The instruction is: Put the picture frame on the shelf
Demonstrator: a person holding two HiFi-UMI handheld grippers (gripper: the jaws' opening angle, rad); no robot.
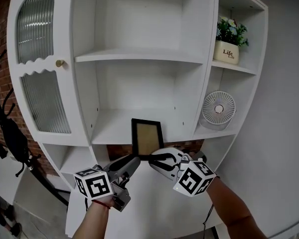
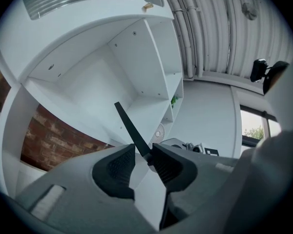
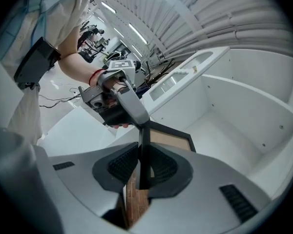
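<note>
White shelving [image 1: 209, 59] filled the head view, with an empty middle column, a ribbed glass door [image 1: 37, 19] with a brass knob [image 1: 60, 63] on the left, and a narrow column of open compartments on the right. A small white fan [image 1: 218, 108] stood in one right-hand compartment, and a potted plant [image 1: 229, 44] sat in the compartment above it. Red brick wall [image 1: 0, 14] showed beside the unit.

The picture frame [image 1: 147, 136], black-edged with a tan panel facing the camera, was held upright in the air by both grippers. It was just in front of the lower middle compartment and rested on no board. The left gripper [image 1: 135, 162] reached in from the lower left. In the left gripper view its jaws stood fairly wide, with the tips closed on the frame's thin black edge, which ran up and away between the pads. The right gripper [image 1: 157, 158] came in from the lower right, and its jaws pinched the frame's edge squarely between the ribbed pads [image 3: 158, 165]. The two grippers met close together at the frame's bottom edge. Their marker cubes [image 1: 93, 183] sat back towards the person's wrists.
</note>
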